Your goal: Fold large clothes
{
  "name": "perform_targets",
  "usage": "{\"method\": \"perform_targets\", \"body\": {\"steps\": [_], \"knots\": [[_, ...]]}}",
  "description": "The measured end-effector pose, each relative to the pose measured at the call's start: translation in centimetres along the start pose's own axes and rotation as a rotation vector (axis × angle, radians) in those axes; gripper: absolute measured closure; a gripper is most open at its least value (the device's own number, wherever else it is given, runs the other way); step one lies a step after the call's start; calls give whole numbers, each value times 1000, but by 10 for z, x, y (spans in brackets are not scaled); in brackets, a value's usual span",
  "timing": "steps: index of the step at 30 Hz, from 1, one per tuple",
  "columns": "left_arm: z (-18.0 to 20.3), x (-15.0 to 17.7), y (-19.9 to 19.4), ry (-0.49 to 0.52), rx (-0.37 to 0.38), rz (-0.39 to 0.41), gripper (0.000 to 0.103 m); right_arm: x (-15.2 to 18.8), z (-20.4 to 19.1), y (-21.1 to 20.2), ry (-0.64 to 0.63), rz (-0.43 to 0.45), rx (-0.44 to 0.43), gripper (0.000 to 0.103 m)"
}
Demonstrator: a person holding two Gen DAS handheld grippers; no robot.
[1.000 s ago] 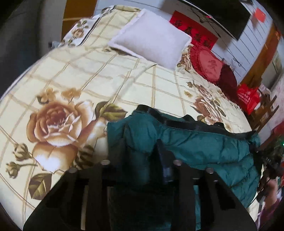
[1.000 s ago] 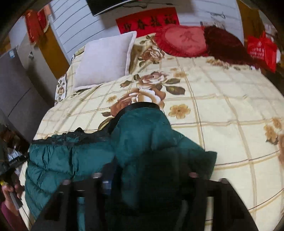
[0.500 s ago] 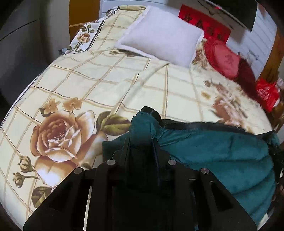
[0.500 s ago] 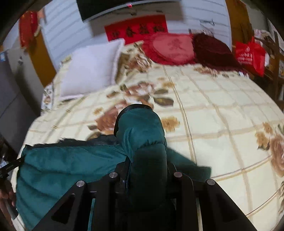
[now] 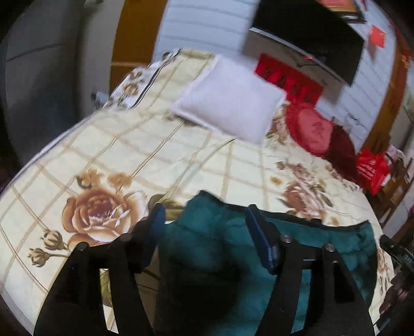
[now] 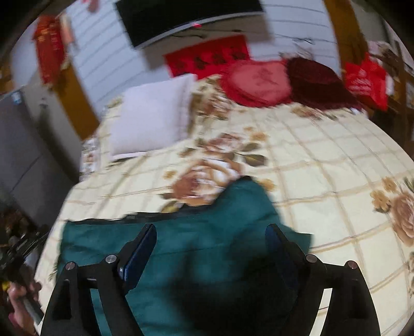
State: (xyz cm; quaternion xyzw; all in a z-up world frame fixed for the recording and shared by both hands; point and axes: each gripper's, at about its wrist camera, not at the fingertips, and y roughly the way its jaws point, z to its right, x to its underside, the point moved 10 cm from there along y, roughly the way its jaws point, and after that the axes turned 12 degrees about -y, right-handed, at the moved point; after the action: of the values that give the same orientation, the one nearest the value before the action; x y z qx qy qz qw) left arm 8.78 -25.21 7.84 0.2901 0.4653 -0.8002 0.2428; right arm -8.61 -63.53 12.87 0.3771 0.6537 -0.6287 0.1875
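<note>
Left wrist view looks down over a bed (image 5: 145, 144) covered by a cream, grid-patterned spread printed with large brown roses; no box, basket or other container shows on it. A teal puffer jacket (image 5: 305, 245) lies across the lower middle and lower right of the frame, one sleeve lying forward between the fingers of the left gripper (image 5: 204, 219). Its jaws have just been opening and now stand wide, the blue pads clear of the fabric on both sides, so nothing is gripped. In the right wrist view the jacket (image 6: 181, 243) spreads from lower left to centre, its other sleeve reaching toward the middle of the bed (image 6: 323, 155); the right gripper (image 6: 211, 235) has likewise just been opening its jaws, which stand well apart above the cloth without pinching it. Toward the top of the bed lie a white pillow (image 5: 230, 103), a round red cushion (image 5: 310, 129) and a dark red cushion (image 6: 318, 77) beside it. A dark screen (image 6: 186, 18) hangs on the white panelled wall above a red banner (image 6: 207, 56), and a red bag (image 6: 367, 80) sits at the upper right. At the lower left edge of the right wrist view a person's hand (image 6: 23, 305) holds the other tool's handle.
</note>
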Motion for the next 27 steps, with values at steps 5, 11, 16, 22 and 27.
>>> {"method": "perform_targets", "body": {"steps": [5, 11, 16, 22, 27], "knots": [[17, 25, 10, 68, -32, -44, 33, 14, -57, 36, -142, -88, -25, 19], [6, 57, 50, 71, -94, -134, 33, 37, -64, 85, -142, -171, 7, 19], [1, 61, 65, 46, -90, -138, 33, 44, -57, 109, -161, -198, 46, 17], [4, 65, 69, 77, -116, -138, 32, 42, -55, 100, -129, -206, 30, 16], [3, 65, 71, 75, -114, -145, 32, 28, -38, 52, -114, -107, 42, 17]]}}
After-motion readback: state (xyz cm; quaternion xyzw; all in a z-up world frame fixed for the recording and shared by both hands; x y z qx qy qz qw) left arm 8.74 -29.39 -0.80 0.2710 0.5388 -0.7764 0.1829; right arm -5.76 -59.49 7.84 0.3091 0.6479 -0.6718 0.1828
